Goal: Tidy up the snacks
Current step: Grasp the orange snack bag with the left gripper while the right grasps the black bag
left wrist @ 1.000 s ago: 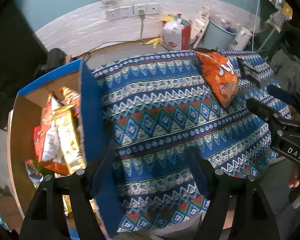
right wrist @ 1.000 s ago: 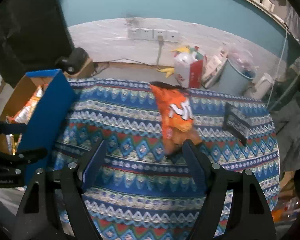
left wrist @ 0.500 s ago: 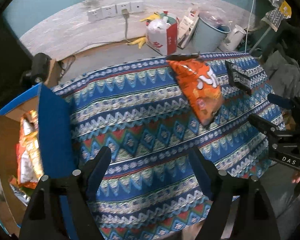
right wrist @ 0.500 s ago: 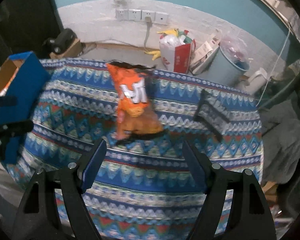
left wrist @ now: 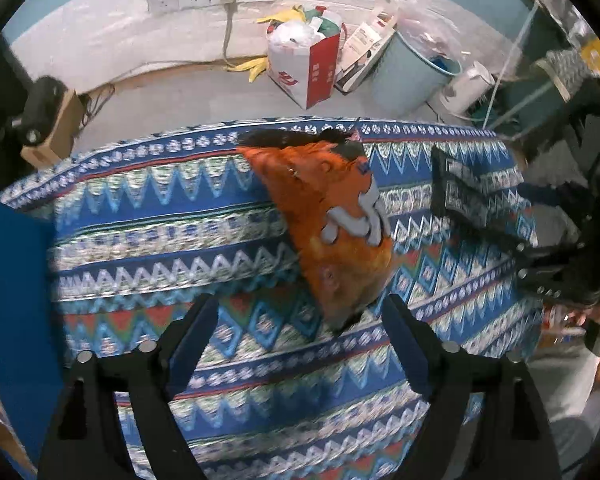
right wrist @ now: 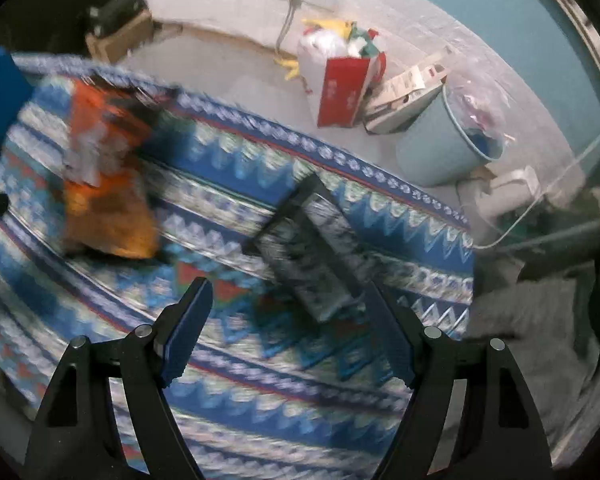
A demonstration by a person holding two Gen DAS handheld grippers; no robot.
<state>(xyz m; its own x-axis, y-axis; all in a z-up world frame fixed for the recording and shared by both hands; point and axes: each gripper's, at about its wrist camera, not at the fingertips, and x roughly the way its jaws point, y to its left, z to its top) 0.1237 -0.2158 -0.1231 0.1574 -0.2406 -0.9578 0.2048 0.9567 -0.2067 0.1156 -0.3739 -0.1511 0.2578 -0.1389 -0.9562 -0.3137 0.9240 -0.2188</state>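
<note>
My left gripper (left wrist: 300, 332) has just been opening and stands spread with nothing between its fingers, hanging over the patterned cloth (left wrist: 160, 240) just short of the orange snack bag (left wrist: 332, 224). My right gripper (right wrist: 288, 320) is spread wide too, empty, above the dark packet (right wrist: 312, 248) lying beside that bag.

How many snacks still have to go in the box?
Two snacks remain on the patterned cloth: the orange chip bag and the dark packet. Only an edge of the blue box shows, so what is inside cannot be seen. The left gripper, its jaws just widening, is empty near the chip bag; the right gripper is open by the dark packet.
</note>
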